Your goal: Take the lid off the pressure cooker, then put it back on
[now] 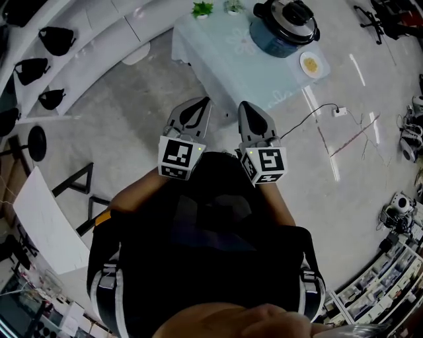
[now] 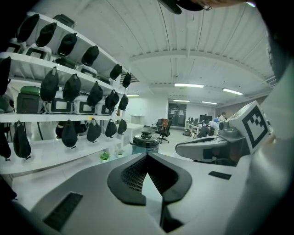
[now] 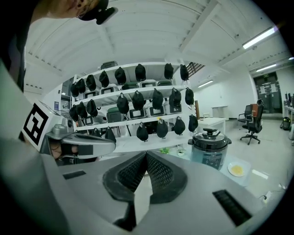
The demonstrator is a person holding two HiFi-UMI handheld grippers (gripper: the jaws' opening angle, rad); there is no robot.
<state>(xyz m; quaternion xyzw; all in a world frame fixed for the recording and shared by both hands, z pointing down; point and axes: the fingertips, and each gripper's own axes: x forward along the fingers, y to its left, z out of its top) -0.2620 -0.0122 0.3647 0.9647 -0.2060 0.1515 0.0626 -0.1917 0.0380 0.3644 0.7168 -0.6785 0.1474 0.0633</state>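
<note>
Left gripper [image 1: 200,102] and right gripper [image 1: 245,107]: fingers pressed together, empty, well short of desk [image 1: 221,63]. Cooker [image 1: 274,39] at its far right corner, lid [image 1: 291,16] on.

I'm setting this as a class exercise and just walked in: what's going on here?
A person stands on the floor, well short of the table, and holds the left gripper and the right gripper out in front. Both are shut and empty. The cooker sits on the table with its lid on, beside a plate. Neither gripper is near the cooker.
</note>
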